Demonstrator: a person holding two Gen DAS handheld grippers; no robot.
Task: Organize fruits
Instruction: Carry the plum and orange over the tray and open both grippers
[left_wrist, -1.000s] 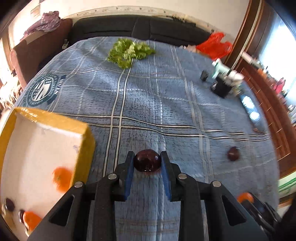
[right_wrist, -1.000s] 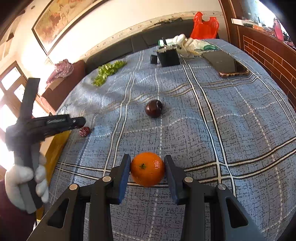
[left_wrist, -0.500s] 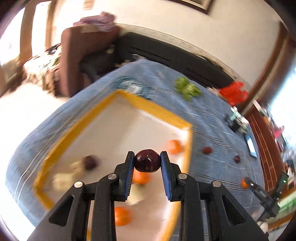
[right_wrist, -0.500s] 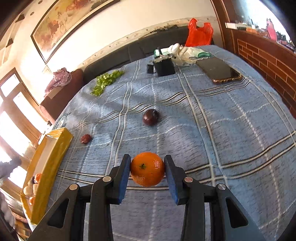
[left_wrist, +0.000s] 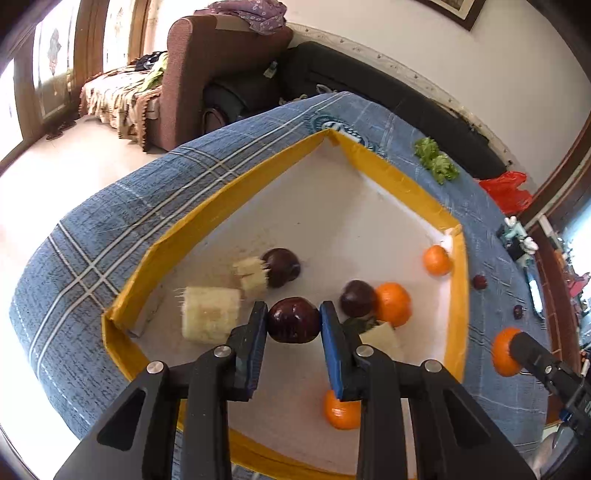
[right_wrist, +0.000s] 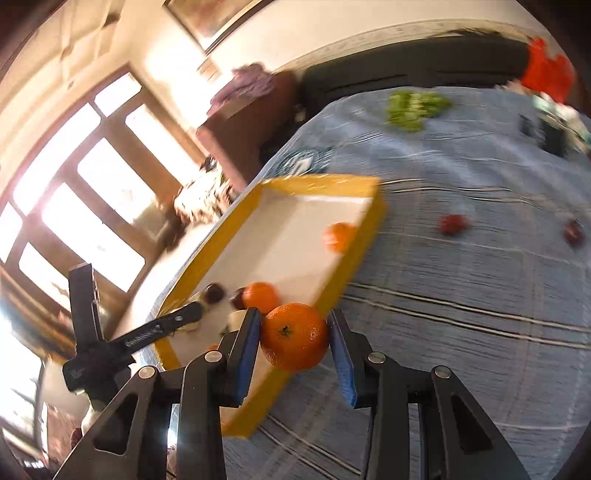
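Your surface (left_wrist: 122, 206) wears a blue plaid cloth, seen from the left wrist. On it sits a yellow-walled tray (left_wrist: 207, 206) with a white floor, filling the middle. Beyond the tray's far corner, at one o'clock, lies a bunch of green leaves (left_wrist: 437, 164). At three o'clock, just outside the tray's right wall, you have a small dark red fruit (left_wrist: 480, 281) on the cloth, and a second dark fruit (left_wrist: 518, 312) farther right. A red bag (left_wrist: 504, 188) lies at the far edge, at two o'clock.

Yellow-rimmed white tray (left_wrist: 402, 184), blue plaid cloth (left_wrist: 110, 221), dark-red plum (left_wrist: 293, 320), orange tangerine (right_wrist: 294, 336)
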